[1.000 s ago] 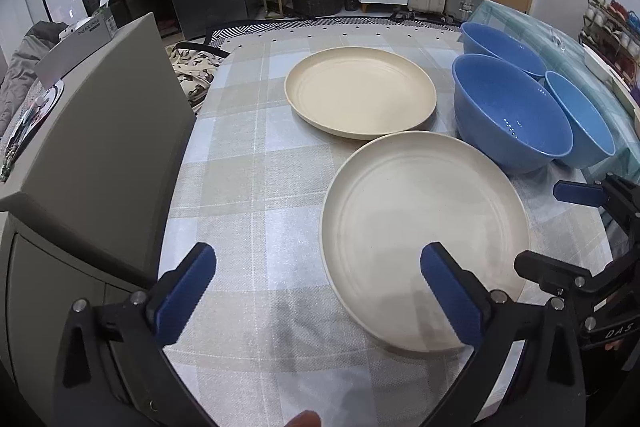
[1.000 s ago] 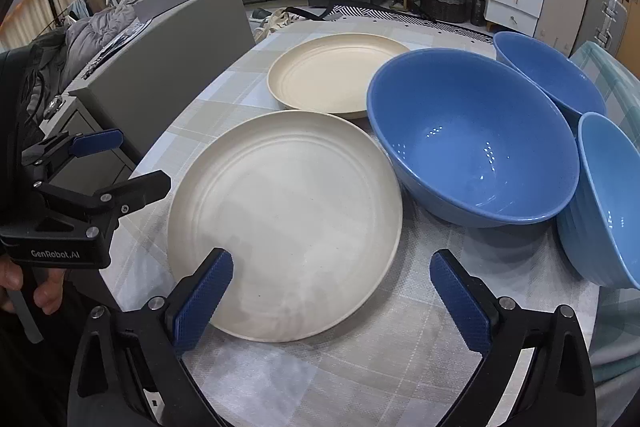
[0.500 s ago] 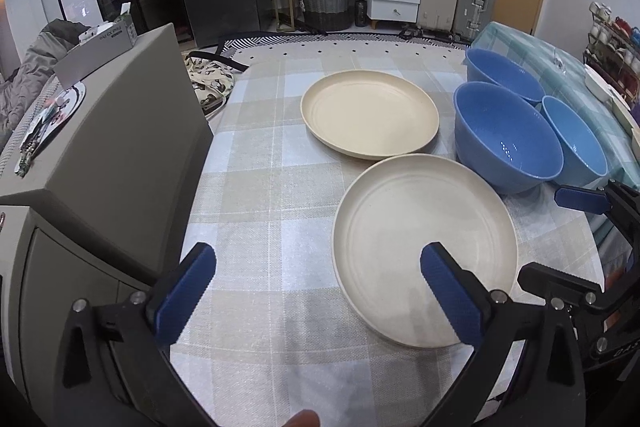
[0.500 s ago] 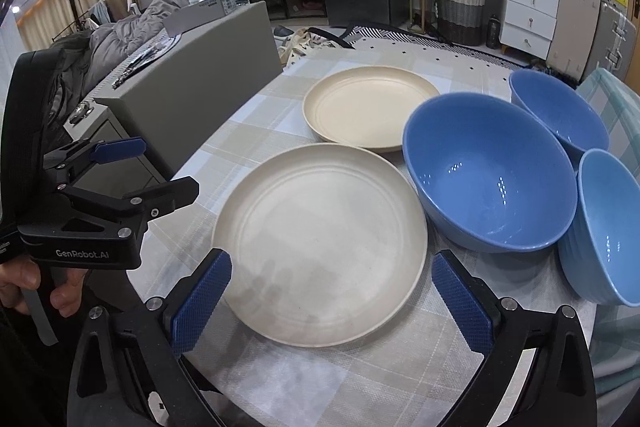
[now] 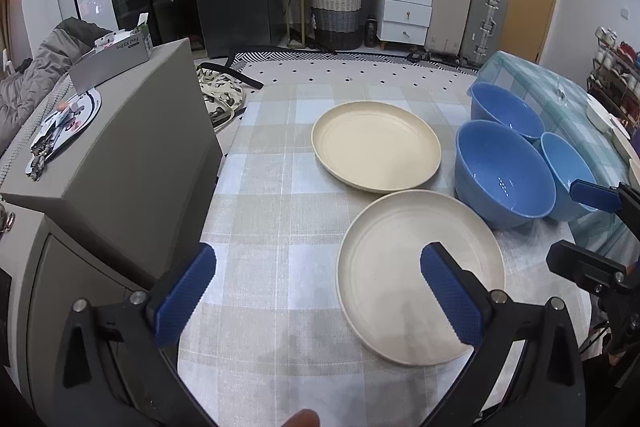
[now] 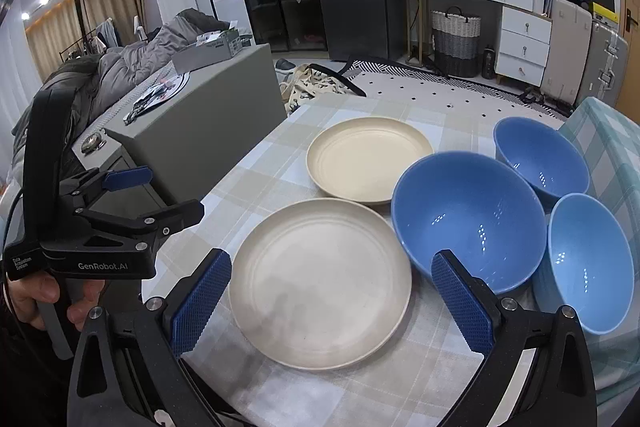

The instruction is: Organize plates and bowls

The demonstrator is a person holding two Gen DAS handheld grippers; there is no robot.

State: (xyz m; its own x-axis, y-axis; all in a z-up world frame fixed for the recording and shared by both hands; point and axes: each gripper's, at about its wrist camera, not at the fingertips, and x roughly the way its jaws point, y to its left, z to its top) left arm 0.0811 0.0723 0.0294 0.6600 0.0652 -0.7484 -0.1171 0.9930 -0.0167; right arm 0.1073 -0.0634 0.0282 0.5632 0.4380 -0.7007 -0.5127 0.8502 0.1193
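Hovering above the near edge of the bench [image 5: 276, 187], the left gripper [image 5: 316, 301] has its fingers [image 5: 186, 297] spread wide and empty. The right gripper [image 6: 330, 307] likewise gapes wide, holding nothing. Landmark: the big blue bowl [image 6: 468, 223]. Touching its left side sits the near cream plate [image 6: 320, 283]; the far cream plate [image 6: 368, 157] lies behind and left of it. A second blue bowl [image 6: 540, 155] stands just behind it, and a lighter blue bowl [image 6: 588, 259] presses against its right. A grey cabinet [image 5: 120, 155] stands well left.
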